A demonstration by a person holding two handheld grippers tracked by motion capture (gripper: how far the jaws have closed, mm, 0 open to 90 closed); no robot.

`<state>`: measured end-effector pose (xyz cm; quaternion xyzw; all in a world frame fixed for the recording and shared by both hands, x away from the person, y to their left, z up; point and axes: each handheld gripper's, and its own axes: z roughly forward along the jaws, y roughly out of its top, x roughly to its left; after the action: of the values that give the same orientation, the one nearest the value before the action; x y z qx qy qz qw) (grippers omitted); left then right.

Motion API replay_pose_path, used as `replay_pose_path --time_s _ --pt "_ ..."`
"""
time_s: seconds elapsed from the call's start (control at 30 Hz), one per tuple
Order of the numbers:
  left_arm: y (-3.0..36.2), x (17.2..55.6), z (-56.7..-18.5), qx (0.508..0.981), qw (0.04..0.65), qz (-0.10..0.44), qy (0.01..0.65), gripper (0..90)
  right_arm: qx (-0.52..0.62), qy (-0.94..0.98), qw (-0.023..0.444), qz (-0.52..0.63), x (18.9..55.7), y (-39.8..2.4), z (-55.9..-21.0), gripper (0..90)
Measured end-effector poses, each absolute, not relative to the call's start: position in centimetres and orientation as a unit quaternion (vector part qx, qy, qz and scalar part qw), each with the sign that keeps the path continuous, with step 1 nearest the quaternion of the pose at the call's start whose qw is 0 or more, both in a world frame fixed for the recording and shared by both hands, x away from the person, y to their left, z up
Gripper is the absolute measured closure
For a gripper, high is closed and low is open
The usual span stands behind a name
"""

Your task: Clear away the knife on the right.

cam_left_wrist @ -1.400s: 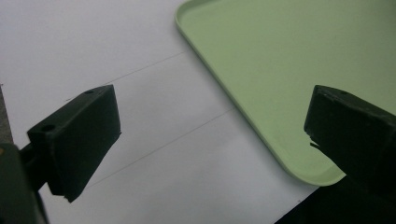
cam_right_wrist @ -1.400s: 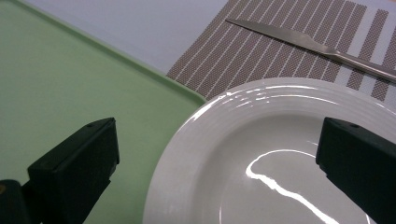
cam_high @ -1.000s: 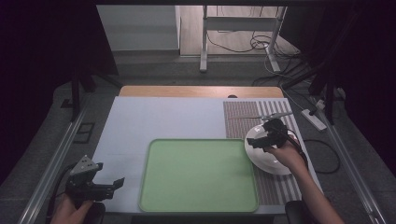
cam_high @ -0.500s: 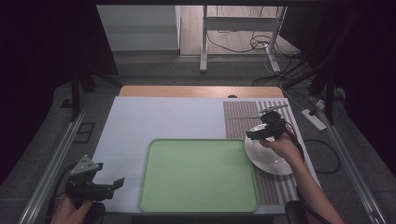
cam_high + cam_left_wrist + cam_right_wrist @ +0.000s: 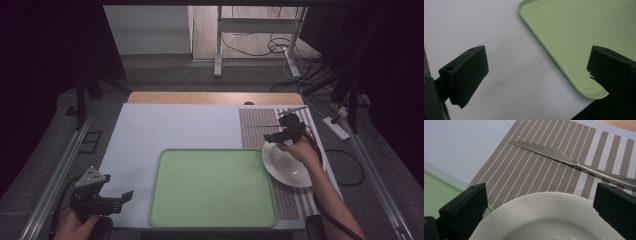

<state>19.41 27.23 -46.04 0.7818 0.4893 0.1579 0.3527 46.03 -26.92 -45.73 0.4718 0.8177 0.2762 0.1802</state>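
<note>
Hovering my right tool point(image 5: 279, 136) over the far rim of the white plate point(image 5: 289, 167), I have its jaws spread wide with nothing between them; in the right gripper view the plate's ribbed rim point(image 5: 549, 217) lies just below and between the jaws, and the knife point(image 5: 564, 158) lies beyond them on the striped placemat point(image 5: 529, 175), running across from the left jaw's side toward the right jaw's side, well apart from the plate's edge. The plate sits on the placemat, just beside the green tray point(image 5: 212, 187), which lies off toward my left jaw's side.

My left tool point(image 5: 100, 200) rests low at the near corner of the bench point(image 5: 170, 125), also released and holding nothing; in the left gripper view its jaws stand wide apart over the white bench top point(image 5: 486, 30), with the near corner of the tray point(image 5: 574, 37) in front of the right jaw.

As I judge it, the work is at its start: the tray is bare, the plate and the knife both lie on the placemat, and neither is gripped. What seems in hand is a reach for the knife or the plate's rim; I can't tell which. What is left is the whole of it: closing on the piece, lifting it clear, and setting it down where it belongs, likely the tray
</note>
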Motion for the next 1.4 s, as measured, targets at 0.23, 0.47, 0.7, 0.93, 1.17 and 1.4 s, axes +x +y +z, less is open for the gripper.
replay_pose_path --time_s 0.23,0.47,0.7,0.93,1.17,1.4 --pt "27.2 19.4 -46.0 0.782 0.353 0.157 0.489 3.8 0.481 0.813 0.186 0.272 47.5 -27.1 -46.0 0.5" --pt "27.2 19.4 -46.1 0.782 0.352 0.157 0.489 3.8 0.491 0.809 0.183 0.267 48.7 -27.3 -46.4 0.5" --pt "27.2 19.4 -46.1 0.783 0.352 0.157 0.489 3.8 0.497 0.808 0.187 0.255 50.0 -27.6 -47.2 0.5" --pt "27.2 19.5 -46.1 0.782 0.352 0.156 0.489 3.8 0.507 0.802 0.192 0.252 50.8 -27.9 -47.4 1.1" --pt "27.2 19.5 -46.1 0.782 0.352 0.155 0.490 3.8 0.521 0.791 0.193 0.257 52.1 -28.5 -47.6 11.2" --pt "27.2 19.5 -46.1 0.783 0.352 0.155 0.489 3.8 0.518 0.797 0.193 0.244 53.4 -29.2 -47.5 46.5"
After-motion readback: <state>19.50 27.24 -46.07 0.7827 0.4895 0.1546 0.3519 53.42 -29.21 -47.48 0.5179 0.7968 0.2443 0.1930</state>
